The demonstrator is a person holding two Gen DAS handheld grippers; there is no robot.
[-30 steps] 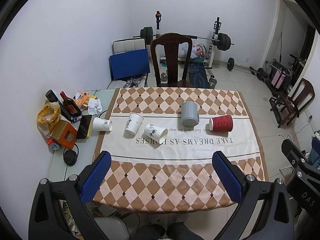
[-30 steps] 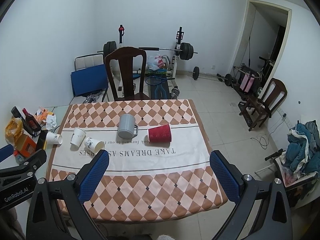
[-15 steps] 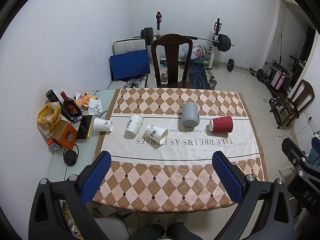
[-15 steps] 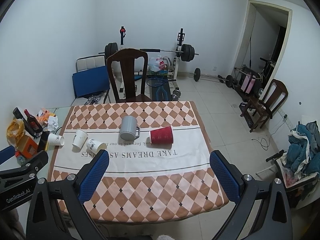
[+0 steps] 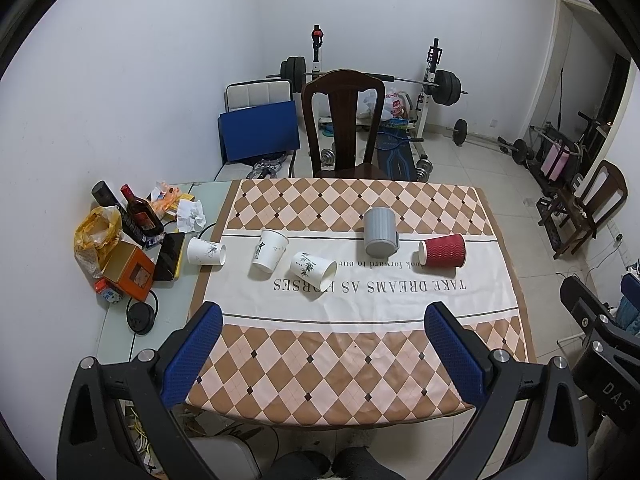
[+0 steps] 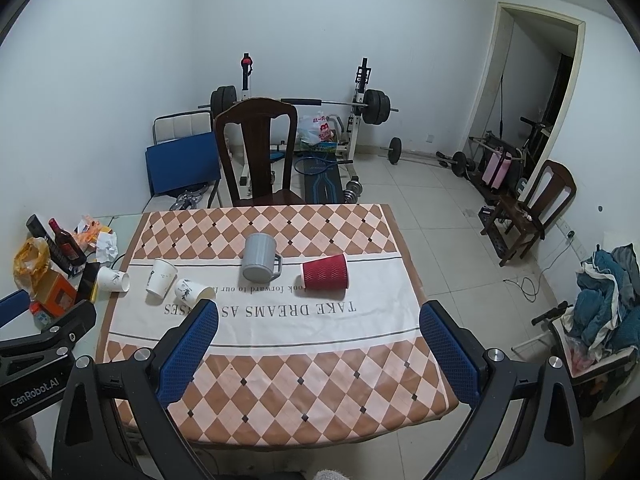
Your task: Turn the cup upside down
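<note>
Several cups lie across the middle of the checkered table [image 5: 320,360]. A red ribbed paper cup [image 5: 443,250] [image 6: 325,272] lies on its side at the right. A grey mug [image 5: 379,231] [image 6: 260,258] stands mouth up beside it. A white paper cup [image 5: 269,249] [image 6: 160,277] stands rim up, tilted. Two more white cups [image 5: 313,271] [image 5: 206,251] lie on their sides. My left gripper [image 5: 320,344] and right gripper [image 6: 318,344] are both open and empty, high above the table's near edge, far from every cup.
A dark wooden chair [image 5: 343,128] stands behind the table. A side table at the left holds bottles [image 5: 140,212], an orange box [image 5: 128,270], bags and a cable. Weights and a bench rack fill the back of the room. Another chair [image 6: 536,200] stands at the right.
Both grippers have drifted slightly, so the table sits a little lower in the right wrist view. Nothing on the table has moved. Both grippers stay open.
</note>
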